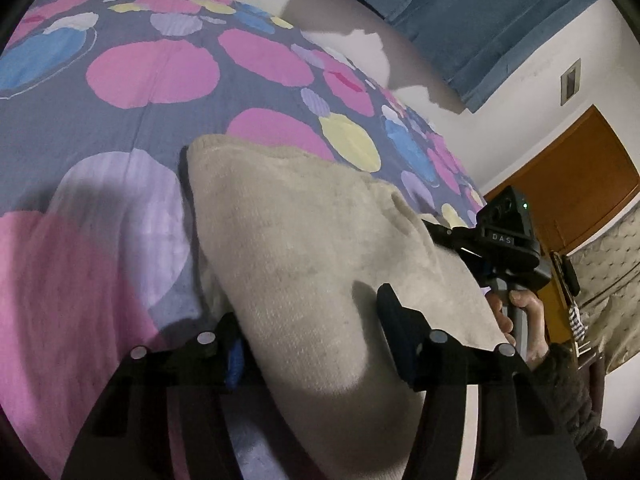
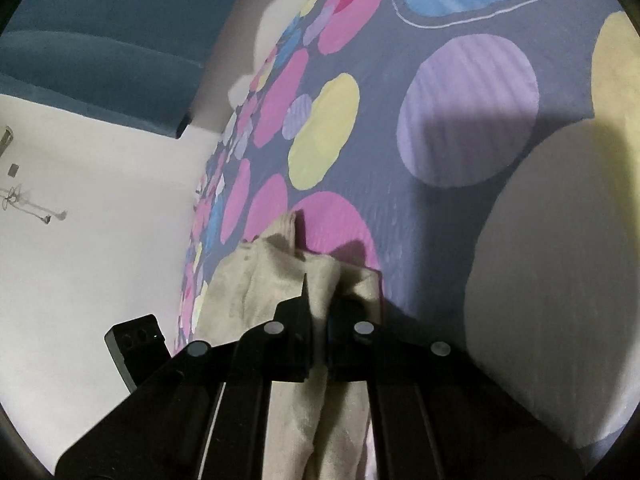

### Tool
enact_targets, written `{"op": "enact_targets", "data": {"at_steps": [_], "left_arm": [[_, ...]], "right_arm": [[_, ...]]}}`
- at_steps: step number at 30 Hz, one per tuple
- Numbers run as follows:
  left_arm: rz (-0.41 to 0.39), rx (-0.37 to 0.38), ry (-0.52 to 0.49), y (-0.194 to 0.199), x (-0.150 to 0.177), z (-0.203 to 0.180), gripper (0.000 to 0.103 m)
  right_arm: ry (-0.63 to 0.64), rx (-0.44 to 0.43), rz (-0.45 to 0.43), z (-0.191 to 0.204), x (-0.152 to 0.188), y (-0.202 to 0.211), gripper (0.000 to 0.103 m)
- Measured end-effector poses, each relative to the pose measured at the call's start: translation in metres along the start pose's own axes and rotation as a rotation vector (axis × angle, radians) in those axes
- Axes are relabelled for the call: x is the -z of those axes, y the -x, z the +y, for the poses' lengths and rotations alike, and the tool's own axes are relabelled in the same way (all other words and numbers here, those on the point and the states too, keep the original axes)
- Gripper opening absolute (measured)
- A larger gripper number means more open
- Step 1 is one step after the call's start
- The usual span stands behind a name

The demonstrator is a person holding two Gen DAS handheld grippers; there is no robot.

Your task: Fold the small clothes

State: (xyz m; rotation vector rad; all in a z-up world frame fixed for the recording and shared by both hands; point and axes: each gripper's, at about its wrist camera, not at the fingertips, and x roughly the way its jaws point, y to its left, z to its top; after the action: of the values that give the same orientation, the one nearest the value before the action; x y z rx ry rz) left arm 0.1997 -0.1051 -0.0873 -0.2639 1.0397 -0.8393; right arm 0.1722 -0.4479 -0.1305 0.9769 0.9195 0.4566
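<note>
A beige knitted garment [image 1: 304, 240] hangs lifted over the bedspread, stretched between both grippers. My left gripper [image 1: 312, 320] has its fingers wide apart, with the cloth draped between them; whether it pinches the cloth is hidden. The right gripper's body [image 1: 504, 240] holds the garment's far corner in the left wrist view. In the right wrist view my right gripper [image 2: 320, 304] is shut on a bunched corner of the garment [image 2: 276, 272].
A dark bedspread [image 1: 168, 80] with pink, blue, yellow and lilac circles fills the space below; it also shows in the right wrist view [image 2: 460, 120]. A blue curtain [image 1: 460, 8], white wall and wooden door [image 1: 572, 176] lie beyond the bed.
</note>
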Motion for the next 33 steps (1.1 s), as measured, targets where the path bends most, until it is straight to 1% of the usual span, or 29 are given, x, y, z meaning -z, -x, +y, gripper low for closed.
{"op": "enact_targets", "data": {"at_steps": [1, 3, 4, 5, 6, 8, 11, 13, 14, 16, 18, 20, 22, 23, 25, 27, 28, 31, 33], "left_arm": [[-0.001, 0.001, 0.001, 0.004, 0.003, 0.000, 0.058], [-0.007, 0.009, 0.019, 0.019, 0.013, -0.001, 0.064], [-0.009, 0.019, 0.027, 0.023, 0.018, -0.001, 0.066], [-0.010, 0.029, 0.037, 0.029, 0.024, -0.002, 0.068], [-0.014, 0.046, 0.051, 0.037, 0.033, -0.004, 0.069], [-0.007, 0.086, 0.071, 0.045, 0.046, -0.009, 0.072], [0.016, 0.117, 0.073, 0.055, 0.069, -0.022, 0.074], [0.029, 0.118, 0.048, 0.059, 0.086, -0.034, 0.076], [0.038, 0.105, 0.030, 0.059, 0.093, -0.039, 0.076], [0.038, 0.064, -0.016, 0.057, 0.101, -0.048, 0.076], [0.046, 0.014, -0.056, 0.053, 0.105, -0.054, 0.076], [0.043, -0.021, -0.066, 0.052, 0.104, -0.056, 0.063], [0.048, -0.035, -0.055, 0.053, 0.102, -0.052, 0.055], [0.048, -0.030, -0.040, 0.054, 0.101, -0.049, 0.051], [0.049, -0.020, -0.023, 0.055, 0.101, -0.042, 0.049], [0.047, -0.020, -0.028, 0.057, 0.103, -0.039, 0.049], [0.048, -0.022, -0.035, 0.057, 0.103, -0.040, 0.049], [0.046, -0.027, -0.056, 0.056, 0.103, -0.042, 0.049], [0.046, -0.024, -0.053, 0.056, 0.103, -0.040, 0.048]], "right_arm": [[-0.017, -0.017, 0.009, -0.001, 0.003, 0.006, 0.008], [-0.039, -0.034, 0.010, -0.005, 0.014, 0.024, 0.015], [-0.043, -0.045, 0.008, -0.007, 0.021, 0.034, 0.025], [-0.047, -0.060, 0.006, -0.009, 0.028, 0.044, 0.033], [-0.054, -0.078, 0.008, -0.010, 0.038, 0.054, 0.036], [-0.065, -0.100, 0.013, -0.010, 0.058, 0.072, 0.046], [-0.038, -0.115, 0.037, -0.005, 0.090, 0.093, 0.054], [-0.018, -0.114, 0.053, -0.001, 0.107, 0.099, 0.058], [-0.007, -0.110, 0.061, 0.001, 0.116, 0.102, 0.059], [0.015, -0.108, 0.076, 0.004, 0.129, 0.104, 0.059], [0.027, -0.082, 0.098, 0.006, 0.137, 0.101, 0.049], [0.035, -0.039, 0.131, 0.010, 0.145, 0.090, 0.016], [0.033, -0.038, 0.117, 0.014, 0.152, 0.090, 0.013], [0.030, -0.054, 0.104, 0.018, 0.157, 0.092, 0.012], [0.037, -0.071, 0.090, 0.025, 0.166, 0.096, 0.011], [0.048, -0.038, 0.091, 0.027, 0.168, 0.091, 0.010], [0.038, -0.039, 0.087, 0.024, 0.169, 0.091, 0.010], [-0.010, -0.069, 0.059, 0.011, 0.165, 0.098, 0.010], [-0.013, -0.072, 0.038, 0.013, 0.158, 0.096, 0.009]]}}
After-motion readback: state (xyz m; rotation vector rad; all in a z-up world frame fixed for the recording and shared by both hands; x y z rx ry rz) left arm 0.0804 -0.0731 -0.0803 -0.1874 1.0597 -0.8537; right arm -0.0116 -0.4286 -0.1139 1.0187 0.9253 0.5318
